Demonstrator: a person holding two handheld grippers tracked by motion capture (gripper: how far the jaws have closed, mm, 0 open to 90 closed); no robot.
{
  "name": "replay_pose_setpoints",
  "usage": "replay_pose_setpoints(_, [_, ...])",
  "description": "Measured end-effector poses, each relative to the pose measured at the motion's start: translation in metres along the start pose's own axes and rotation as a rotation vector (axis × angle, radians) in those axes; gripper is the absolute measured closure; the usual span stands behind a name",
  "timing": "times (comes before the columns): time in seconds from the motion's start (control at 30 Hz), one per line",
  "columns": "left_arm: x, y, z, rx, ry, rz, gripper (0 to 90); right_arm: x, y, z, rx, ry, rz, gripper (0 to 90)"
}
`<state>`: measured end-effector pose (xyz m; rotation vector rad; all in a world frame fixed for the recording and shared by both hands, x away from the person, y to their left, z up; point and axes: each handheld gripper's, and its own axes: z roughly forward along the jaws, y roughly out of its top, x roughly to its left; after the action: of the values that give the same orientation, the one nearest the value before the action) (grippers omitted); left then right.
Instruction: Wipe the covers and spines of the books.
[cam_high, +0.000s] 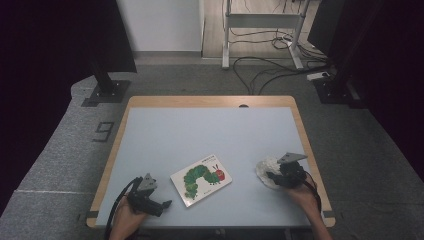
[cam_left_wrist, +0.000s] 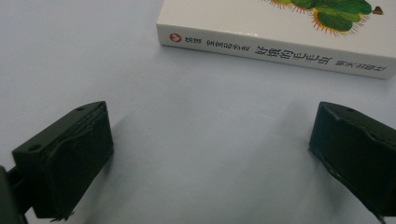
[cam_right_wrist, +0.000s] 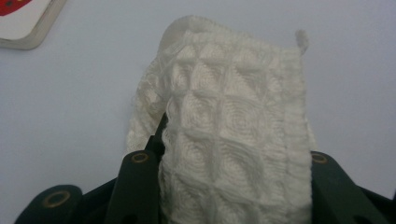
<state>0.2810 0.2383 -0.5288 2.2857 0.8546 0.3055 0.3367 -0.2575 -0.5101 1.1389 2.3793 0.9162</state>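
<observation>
White waffle cloth (cam_right_wrist: 233, 135) bunched at the surface's (cam_high: 200, 135) right edge, right gripper (cam_high: 280, 176) pinching it, apparently lifting a fold. Caterpillar book (cam_high: 201, 179) lies flat mid-front, well apart from it. Left gripper (cam_left_wrist: 210, 154) sits spread wide, just short of the book's spine

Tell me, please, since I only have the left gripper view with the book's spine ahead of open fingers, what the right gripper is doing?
Observer: The right gripper is shut on a white waffle-weave cloth.
Operator: Where is that cloth relative to the book?
Observer: On the high view, the cloth sits to the right of the book, apart from it.
Operator: What is on the book's cover?
Observer: A green caterpillar with a red head.
</observation>
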Motion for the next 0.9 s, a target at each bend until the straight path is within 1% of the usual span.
replay_pose_setpoints(0.2, [0.0, 0.0, 0.0, 0.0, 0.0, 0.0, 0.0, -0.001, 0.008, -0.011, -0.033, 0.012, 0.001, 57.1])
replay_pose_setpoints(0.23, [0.0, 0.0, 0.0, 0.0, 0.0, 0.0, 0.0, -0.001, 0.011, -0.015, -0.043, 0.021, -0.001, 57.1])
replay_pose_setpoints(0.3, [0.0, 0.0, 0.0, 0.0, 0.0, 0.0, 0.0, -0.001, 0.012, -0.017, -0.046, 0.026, -0.001, 57.0])
replay_pose_setpoints(0.37, [0.0, 0.0, 0.0, 0.0, 0.0, 0.0, 0.0, 0.0, 0.018, -0.022, -0.061, 0.032, -0.01, 57.0])
replay_pose_setpoints(0.5, [0.0, 0.0, 0.0, 0.0, 0.0, 0.0, 0.0, 0.0, 0.023, -0.027, -0.07, 0.036, -0.019, 57.0])
replay_pose_setpoints(0.67, [0.0, 0.0, 0.0, 0.0, 0.0, 0.0, 0.0, -0.002, 0.027, -0.03, -0.082, 0.053, -0.018, 56.9])
replay_pose_setpoints(0.8, [0.0, 0.0, 0.0, 0.0, 0.0, 0.0, 0.0, 0.001, 0.032, -0.034, -0.101, 0.073, -0.021, 56.9])
replay_pose_setpoints(0.9, [0.0, 0.0, 0.0, 0.0, 0.0, 0.0, 0.0, 0.005, 0.037, -0.035, -0.11, 0.085, -0.035, 56.9])
